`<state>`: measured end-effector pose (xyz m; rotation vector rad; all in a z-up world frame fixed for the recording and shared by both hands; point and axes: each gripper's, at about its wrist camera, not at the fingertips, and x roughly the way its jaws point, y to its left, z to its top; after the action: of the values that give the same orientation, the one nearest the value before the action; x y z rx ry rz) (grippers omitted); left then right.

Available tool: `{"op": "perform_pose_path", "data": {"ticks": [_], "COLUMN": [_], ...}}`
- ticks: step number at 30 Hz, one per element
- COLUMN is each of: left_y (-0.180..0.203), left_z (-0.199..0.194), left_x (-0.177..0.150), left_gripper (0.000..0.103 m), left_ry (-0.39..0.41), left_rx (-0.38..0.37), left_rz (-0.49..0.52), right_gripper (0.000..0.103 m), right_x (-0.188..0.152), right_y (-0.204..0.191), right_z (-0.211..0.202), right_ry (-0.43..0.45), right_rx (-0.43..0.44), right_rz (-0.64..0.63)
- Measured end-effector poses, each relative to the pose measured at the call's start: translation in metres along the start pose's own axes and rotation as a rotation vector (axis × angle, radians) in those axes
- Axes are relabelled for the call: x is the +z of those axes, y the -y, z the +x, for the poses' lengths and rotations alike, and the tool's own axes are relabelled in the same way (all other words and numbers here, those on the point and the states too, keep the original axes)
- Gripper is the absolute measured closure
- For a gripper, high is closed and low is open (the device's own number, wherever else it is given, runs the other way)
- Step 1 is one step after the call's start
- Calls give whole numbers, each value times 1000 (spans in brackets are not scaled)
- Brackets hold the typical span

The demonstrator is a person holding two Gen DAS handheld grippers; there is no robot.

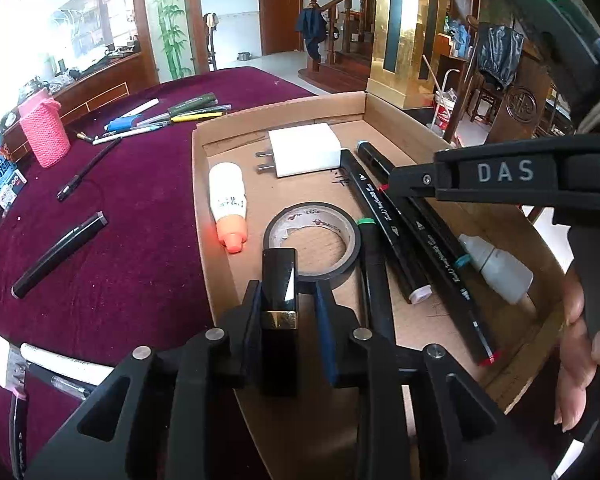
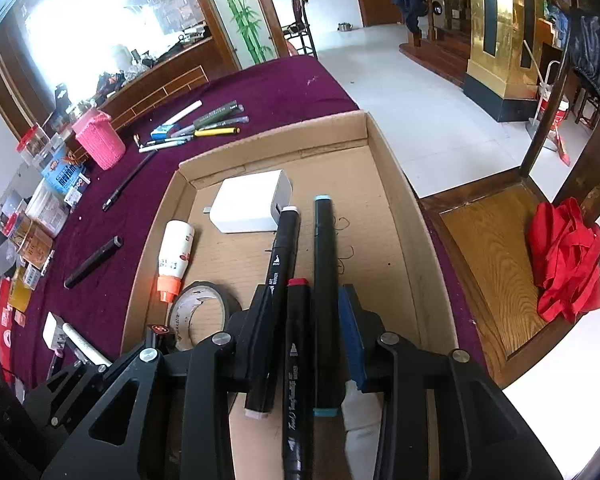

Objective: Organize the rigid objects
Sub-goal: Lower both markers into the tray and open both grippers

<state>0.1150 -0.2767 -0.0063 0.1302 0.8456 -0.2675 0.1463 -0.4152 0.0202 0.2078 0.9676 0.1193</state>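
Observation:
A cardboard tray (image 1: 216,240) on the maroon table holds a white charger (image 1: 304,150), a white tube with an orange cap (image 1: 228,204), a tape roll (image 1: 312,236), several black markers (image 1: 380,208) and a small white bottle (image 1: 496,266). My left gripper (image 1: 286,304) holds a black lipstick case with a gold band (image 1: 279,292) over the tray's near edge; the jaws look slightly wider than it. My right gripper (image 2: 300,320) is open low over the markers (image 2: 324,272) in the tray (image 2: 400,200); it also shows in the left wrist view (image 1: 504,172).
On the cloth left of the tray lie a black marker (image 1: 60,252), a thin black pen (image 1: 88,168), a cluster of pens (image 1: 168,118) and a pink knitted cup (image 1: 44,132). Small boxes crowd the table's left edge (image 2: 32,232). A wooden chair with red cloth (image 2: 564,264) stands to the right.

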Motion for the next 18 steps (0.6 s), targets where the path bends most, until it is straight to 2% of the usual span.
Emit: {"op": "perform_pose_path", "data": {"ticks": [4, 6, 7, 9, 14, 18], "left_y": [1, 2, 1, 0, -3, -3], "left_z": [-2, -6, -8, -12, -18, -19], "left_x": [0, 0, 0, 1, 1, 2], "left_gripper": [74, 68, 58, 52, 49, 49], "left_ry": [8, 24, 34, 56, 83, 90], "left_rx": [-2, -6, 2, -5, 4, -1], "left_rz": [4, 1, -1, -7, -15, -17], "right_gripper": [72, 72, 72, 72, 68, 68], "right_x": [-5, -10, -13, -21, -44, -55], "right_y": [1, 1, 1, 1, 0, 0], "right_z": [-11, -21, -27, -40, -66, -82], "right_ry": [18, 38, 52, 83, 153, 179], "right_rx": [22, 38, 48, 69, 121, 122], "right_rz": [13, 20, 27, 39, 76, 86]}}
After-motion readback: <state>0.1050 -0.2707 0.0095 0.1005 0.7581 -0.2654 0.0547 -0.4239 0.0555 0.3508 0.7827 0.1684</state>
